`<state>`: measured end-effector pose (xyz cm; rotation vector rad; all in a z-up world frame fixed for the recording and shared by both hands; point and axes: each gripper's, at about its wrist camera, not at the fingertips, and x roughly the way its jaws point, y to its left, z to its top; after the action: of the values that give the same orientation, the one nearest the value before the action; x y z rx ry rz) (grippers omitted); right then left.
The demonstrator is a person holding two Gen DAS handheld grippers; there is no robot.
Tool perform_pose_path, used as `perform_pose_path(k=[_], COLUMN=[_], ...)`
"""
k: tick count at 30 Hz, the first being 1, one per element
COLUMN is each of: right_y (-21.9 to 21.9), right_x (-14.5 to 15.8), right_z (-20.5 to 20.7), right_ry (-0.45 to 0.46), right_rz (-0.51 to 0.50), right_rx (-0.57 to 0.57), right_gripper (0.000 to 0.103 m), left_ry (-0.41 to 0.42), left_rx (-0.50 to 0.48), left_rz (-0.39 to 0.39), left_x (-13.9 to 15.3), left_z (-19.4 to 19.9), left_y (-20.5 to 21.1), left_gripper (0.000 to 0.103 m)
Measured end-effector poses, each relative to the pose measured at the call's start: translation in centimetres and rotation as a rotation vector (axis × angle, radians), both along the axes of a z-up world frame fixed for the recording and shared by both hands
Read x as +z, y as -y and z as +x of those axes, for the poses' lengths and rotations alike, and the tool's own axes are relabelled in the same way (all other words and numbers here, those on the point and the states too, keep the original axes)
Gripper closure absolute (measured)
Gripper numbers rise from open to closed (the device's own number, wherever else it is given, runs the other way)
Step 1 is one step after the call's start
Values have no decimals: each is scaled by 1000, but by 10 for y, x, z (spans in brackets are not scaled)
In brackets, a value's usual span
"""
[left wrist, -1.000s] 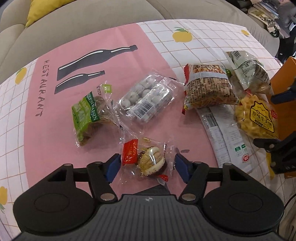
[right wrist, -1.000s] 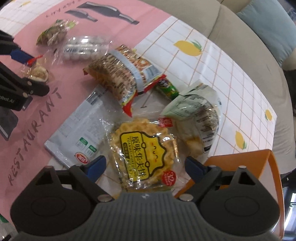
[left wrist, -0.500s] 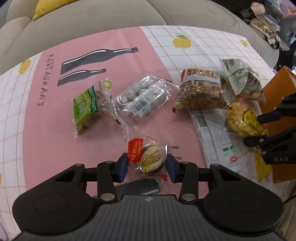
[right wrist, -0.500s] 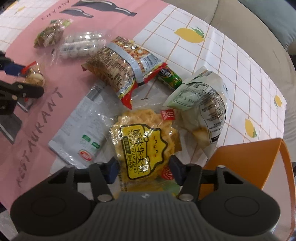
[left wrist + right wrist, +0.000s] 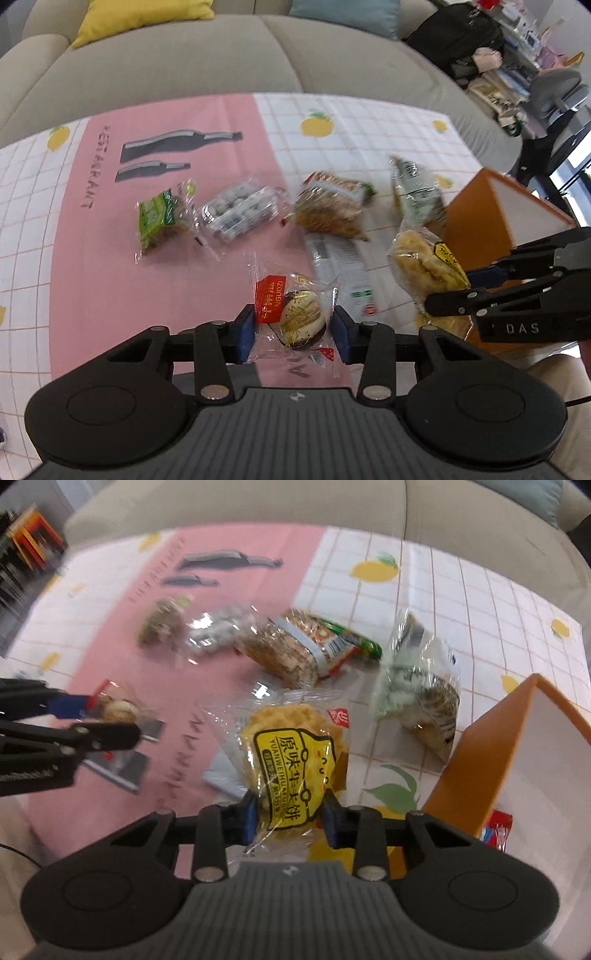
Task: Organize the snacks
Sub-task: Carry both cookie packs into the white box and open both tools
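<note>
- Step in hand: both snacks are gripped and clear of the bench [image 5: 74, 266]; my guess is the carry to the orange box [image 5: 476, 753] comes next.
- The left hand-held gripper [image 5: 293, 328] is pressed onto a small cake [image 5: 299, 317] in clear wrap with a red label, a blue pad on either side of it.
- The right hand-held gripper [image 5: 290, 814] pinches the lower part of the yellow waffle pack [image 5: 295, 760]; its jaws are closing on the soft wrap.
- In the left view the waffle pack [image 5: 424, 262] hangs just beside the box [image 5: 484, 210], which stands at the right edge of the bench.
- Pose: both point steeply down at the cloth, the left one out over the pink panel, the right one near the box.
- Next move, as I judge it: swing each snack over the box mouth and let go; loose wrap may snag on the rim.
- Other packs lie on the cloth: green raisins [image 5: 157, 219], a tray of balls [image 5: 238, 212], a brown bag [image 5: 328, 210].
</note>
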<state>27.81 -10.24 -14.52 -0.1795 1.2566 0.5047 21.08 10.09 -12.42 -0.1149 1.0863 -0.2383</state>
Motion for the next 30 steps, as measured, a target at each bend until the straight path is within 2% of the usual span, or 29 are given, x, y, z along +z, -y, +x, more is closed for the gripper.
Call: perform_pose_path(k=[9, 16, 20, 24, 30], right_y=[34, 95, 135, 172, 219], right_x=[78, 123, 134, 134, 106], right_z=[-43, -71, -80, -83, -69], right_ry=[116, 198, 234, 241, 205], right_rz=[115, 149, 137, 119, 77], right_rx=[-24, -109, -182, -259, -370], right_gripper=[71, 70, 70, 70, 70], left_ry=[126, 218, 251, 261, 234], left_rx=[-103, -230, -308, -392, -530], left_rz=[-23, -39, -46, -27, 16], left_x=[67, 111, 125, 124, 105], left_z=[-25, -34, -31, -24, -7], left_y=[37, 88, 124, 164, 228], left_gripper=[55, 55, 55, 55, 55])
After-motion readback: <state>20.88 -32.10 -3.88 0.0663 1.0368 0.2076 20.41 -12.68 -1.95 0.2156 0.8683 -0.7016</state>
